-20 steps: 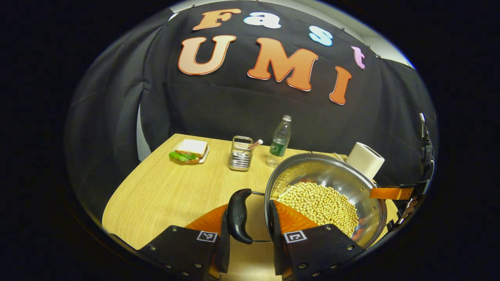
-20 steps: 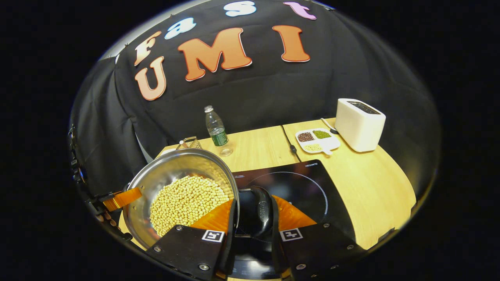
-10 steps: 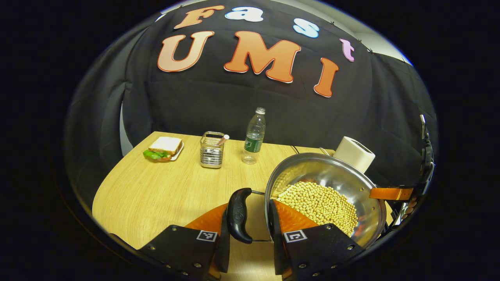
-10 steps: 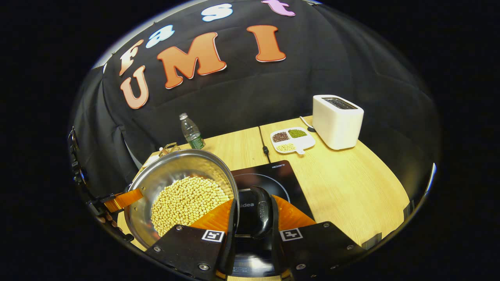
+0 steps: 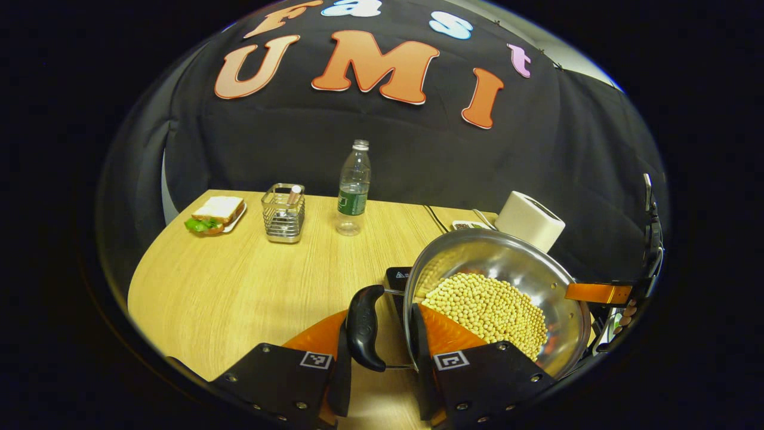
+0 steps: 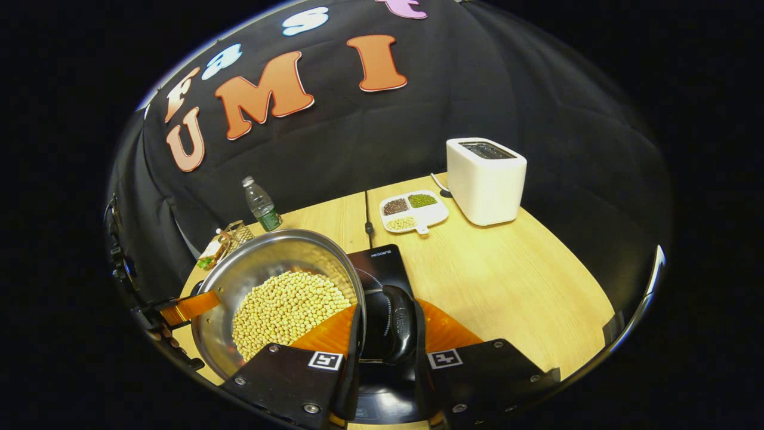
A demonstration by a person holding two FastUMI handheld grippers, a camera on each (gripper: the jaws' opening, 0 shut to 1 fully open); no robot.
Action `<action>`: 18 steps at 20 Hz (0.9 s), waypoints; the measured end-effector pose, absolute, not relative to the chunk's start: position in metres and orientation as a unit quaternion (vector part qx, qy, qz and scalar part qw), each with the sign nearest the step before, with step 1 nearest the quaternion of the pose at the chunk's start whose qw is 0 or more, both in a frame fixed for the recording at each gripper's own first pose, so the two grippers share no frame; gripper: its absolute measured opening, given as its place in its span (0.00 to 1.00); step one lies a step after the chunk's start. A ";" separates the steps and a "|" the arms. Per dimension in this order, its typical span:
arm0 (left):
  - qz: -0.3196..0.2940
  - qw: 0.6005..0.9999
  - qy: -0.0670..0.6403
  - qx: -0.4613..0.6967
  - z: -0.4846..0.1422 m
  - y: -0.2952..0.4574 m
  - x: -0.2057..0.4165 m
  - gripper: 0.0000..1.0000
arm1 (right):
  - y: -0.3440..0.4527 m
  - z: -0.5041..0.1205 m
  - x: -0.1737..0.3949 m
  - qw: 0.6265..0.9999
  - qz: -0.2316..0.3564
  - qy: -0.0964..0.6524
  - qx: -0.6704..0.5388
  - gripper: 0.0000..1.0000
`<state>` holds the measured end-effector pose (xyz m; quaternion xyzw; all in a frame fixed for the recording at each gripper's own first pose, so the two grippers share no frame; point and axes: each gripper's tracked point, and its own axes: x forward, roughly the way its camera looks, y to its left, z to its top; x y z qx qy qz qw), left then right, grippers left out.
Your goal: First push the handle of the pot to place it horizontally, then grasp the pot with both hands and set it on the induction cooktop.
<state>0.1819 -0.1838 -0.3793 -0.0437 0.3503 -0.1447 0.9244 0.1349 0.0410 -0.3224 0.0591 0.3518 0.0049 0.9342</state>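
A steel pot (image 5: 495, 263) filled with pale beans (image 5: 489, 310) is held up between both grippers. In the left gripper view, my left gripper (image 5: 376, 352) is shut on the pot's black side handle (image 5: 365, 327), with the other gripper's finger (image 5: 597, 293) at the far rim. In the right gripper view, my right gripper (image 6: 388, 352) is shut on the opposite black handle (image 6: 399, 325). The black induction cooktop (image 6: 382, 263) lies under and just behind the pot (image 6: 268, 263); its corner (image 5: 395, 279) shows beside the pot's wall.
On the wooden table (image 5: 239, 286) stand a water bottle (image 5: 353, 188), a wire basket (image 5: 283, 205) and a sandwich plate (image 5: 215, 214) at the back left. A white toaster (image 6: 486, 179) and a divided tray (image 6: 413, 210) of grains sit behind the cooktop, with its cord (image 6: 367, 221).
Both grippers have carried the pot to the right, from beside the cooktop to over it. The grips on both handles have not changed.
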 end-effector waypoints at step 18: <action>-0.162 0.918 0.360 -0.030 -0.398 -0.215 0.186 0.55 | 0.005 -0.338 0.145 0.929 -0.018 0.363 0.074 0.56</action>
